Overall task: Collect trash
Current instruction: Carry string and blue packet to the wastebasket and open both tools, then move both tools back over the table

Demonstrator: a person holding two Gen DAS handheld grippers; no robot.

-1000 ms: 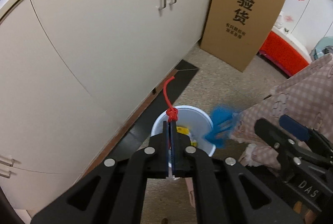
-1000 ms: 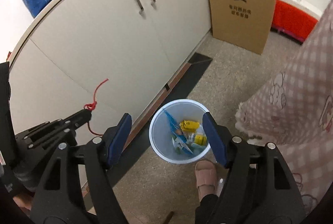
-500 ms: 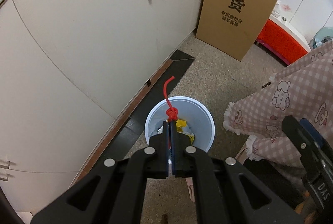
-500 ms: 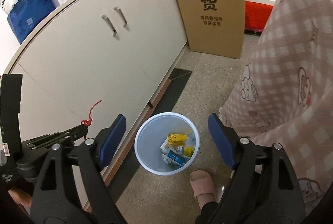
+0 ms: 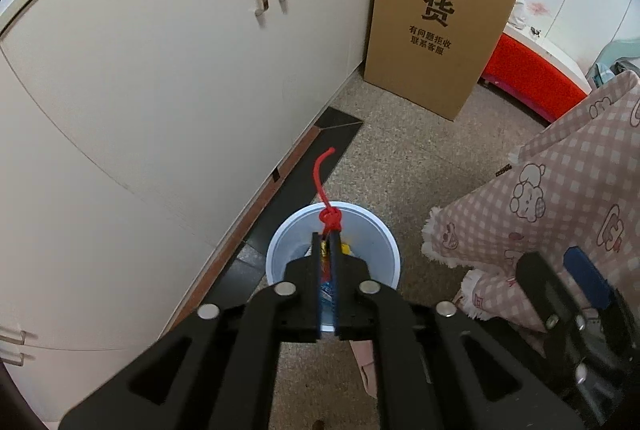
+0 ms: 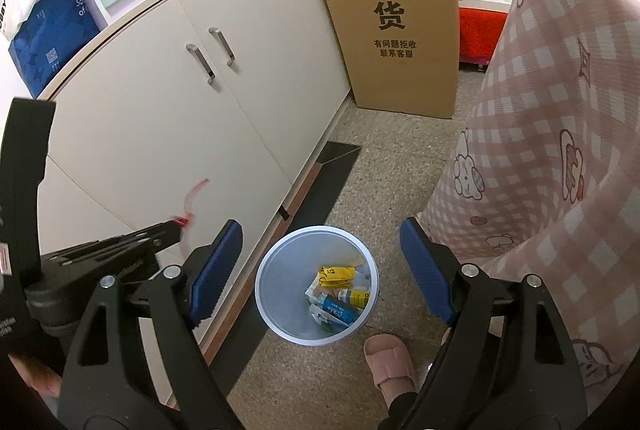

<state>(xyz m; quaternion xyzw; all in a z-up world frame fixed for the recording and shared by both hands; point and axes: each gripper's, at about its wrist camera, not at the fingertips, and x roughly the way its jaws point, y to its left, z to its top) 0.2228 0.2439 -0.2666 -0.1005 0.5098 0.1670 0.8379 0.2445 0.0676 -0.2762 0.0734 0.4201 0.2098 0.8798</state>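
My left gripper [image 5: 329, 240] is shut on a knotted red string [image 5: 326, 190] and holds it above a white trash bin [image 5: 378, 230] on the floor. In the right wrist view the bin [image 6: 280, 262] holds a yellow wrapper [image 6: 335, 276], a small tube [image 6: 354, 297] and a blue packet [image 6: 336, 312]. My right gripper [image 6: 320, 270] is open and empty, high above the bin. The left gripper [image 6: 176, 226] with the red string [image 6: 192, 198] shows at the left of that view.
White cabinet doors [image 6: 180, 118] run along the left. A tall cardboard box [image 6: 392, 14] leans at the back. A pink checked cloth [image 6: 552, 134] hangs at the right. A foot in a pink slipper [image 6: 390, 362] stands by the bin.
Both grippers have risen and pulled back from the bin. A blue packet dropped from the right gripper into the bin. The left gripper still holds the red string.
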